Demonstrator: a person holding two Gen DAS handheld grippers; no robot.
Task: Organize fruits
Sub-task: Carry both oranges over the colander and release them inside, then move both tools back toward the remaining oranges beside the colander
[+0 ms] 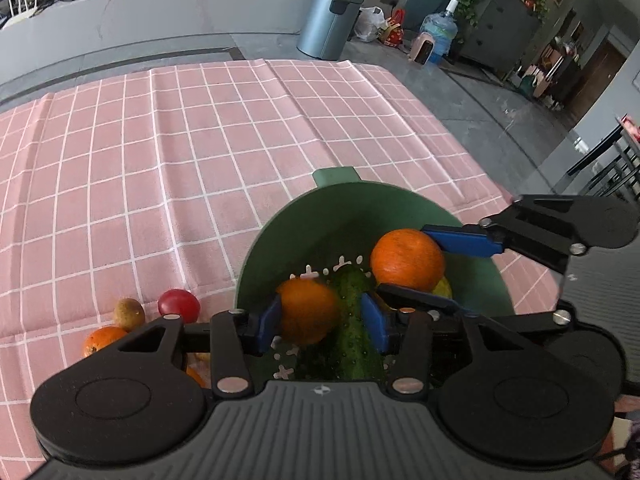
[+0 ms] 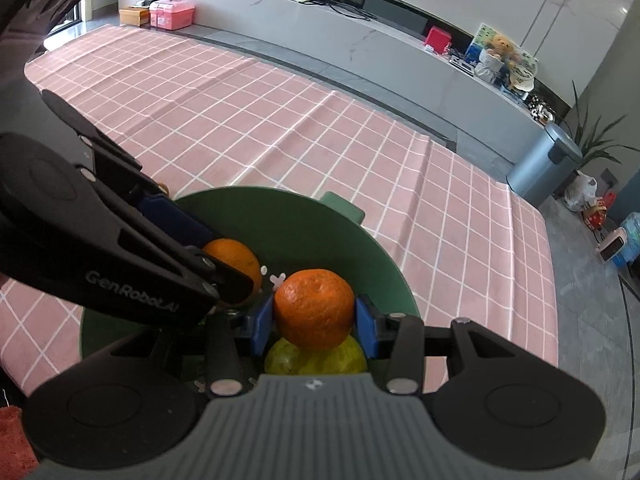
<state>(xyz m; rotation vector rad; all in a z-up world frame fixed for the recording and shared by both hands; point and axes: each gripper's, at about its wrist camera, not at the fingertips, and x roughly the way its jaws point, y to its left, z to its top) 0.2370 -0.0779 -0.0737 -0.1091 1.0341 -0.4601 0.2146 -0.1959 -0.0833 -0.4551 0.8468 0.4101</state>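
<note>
In the left wrist view, an orange (image 1: 308, 312) is gripped between the blue pads of the left tool (image 1: 320, 320), over the green perforated basket (image 1: 288, 240) that stands on the bench under a pink checked cloth (image 1: 160, 152). A cucumber (image 1: 354, 320) lies in the basket just at 3 o'clock of that orange, touching it. At 1 o'clock a second orange (image 1: 407, 259) is clamped by the right tool (image 1: 416, 264), with a yellow-green fruit (image 1: 442, 290) partly hidden under it. In the right wrist view, this orange (image 2: 315, 310) is seen held between the pads of the right tool (image 2: 315, 320), resting on the yellow-green fruit (image 2: 316, 360). Outside the basket, at 9 o'clock, a tomato (image 1: 179, 305), a kiwi (image 1: 129, 314) and another orange (image 1: 102, 338) are grouped closely on the cloth.
</note>
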